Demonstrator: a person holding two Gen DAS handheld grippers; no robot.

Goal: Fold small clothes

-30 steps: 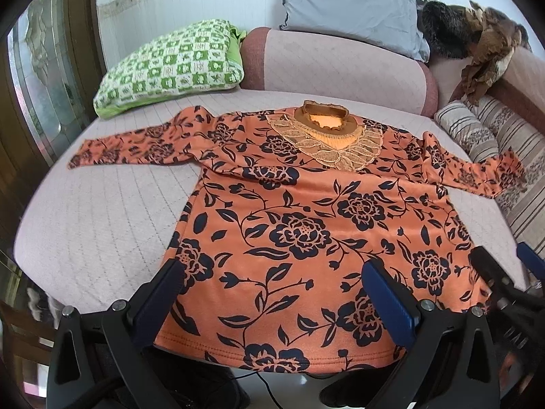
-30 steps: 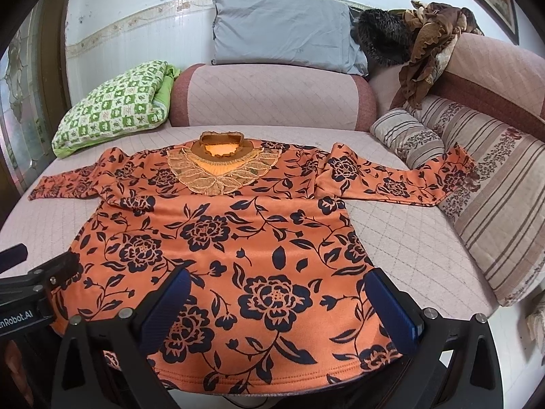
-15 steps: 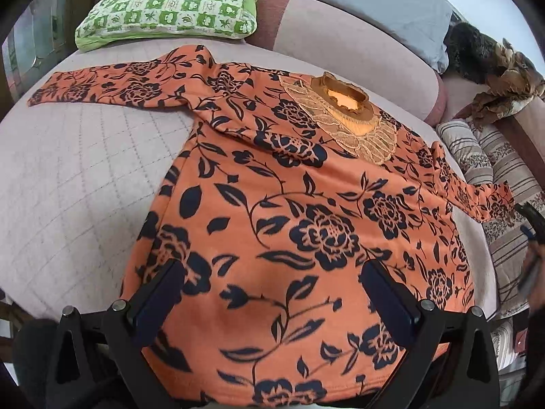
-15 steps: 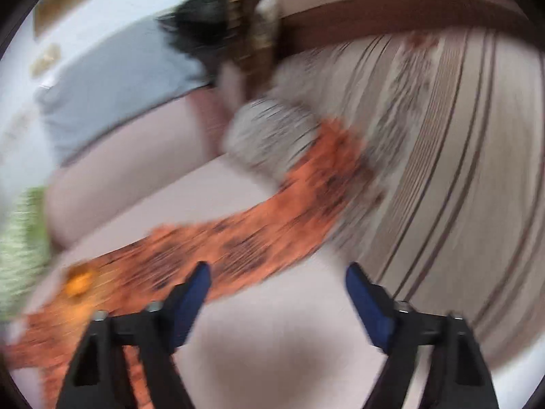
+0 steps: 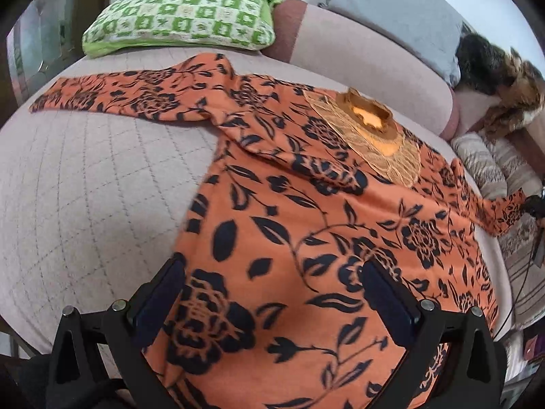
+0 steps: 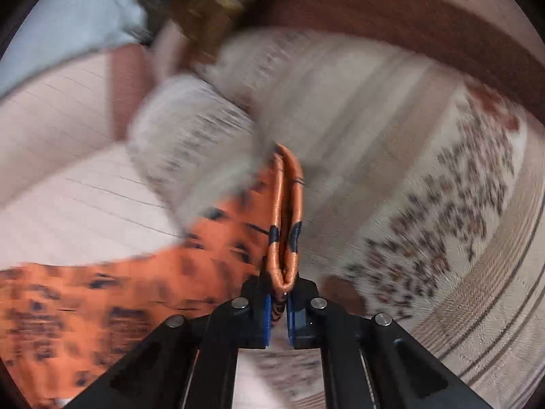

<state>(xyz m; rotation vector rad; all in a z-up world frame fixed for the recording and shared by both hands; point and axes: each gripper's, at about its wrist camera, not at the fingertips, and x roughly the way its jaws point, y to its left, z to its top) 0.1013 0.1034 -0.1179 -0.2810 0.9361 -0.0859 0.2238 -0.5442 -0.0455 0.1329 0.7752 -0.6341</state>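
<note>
Because the orange floral top lay spread flat, front up, across the quilted sofa seat, both sleeves were stretched out to the sides — the natural starting layout for folding the sleeves in over the body. We had the right gripper clamped on the cuff of the right sleeve; its fingers were pressed nearly together with the doubled cuff edge pinched between them and standing up out of the grip. That sleeve end had been lying at the right edge of the seat against the striped cushion, so taking it by the very tip gave us, we judged, the longest lever for carrying it back across the chest. The right wrist view was heavily blurred, so we could not tell how far the cuff stood off the cushion.

Our left gripper hovered over the near hem with its fingers spread wide, holding nothing — placed, we supposed, to pin or steady the body while the sleeve came over. The left sleeve lay extended toward the green checked pillow at the far left, not yet folded.
</note>
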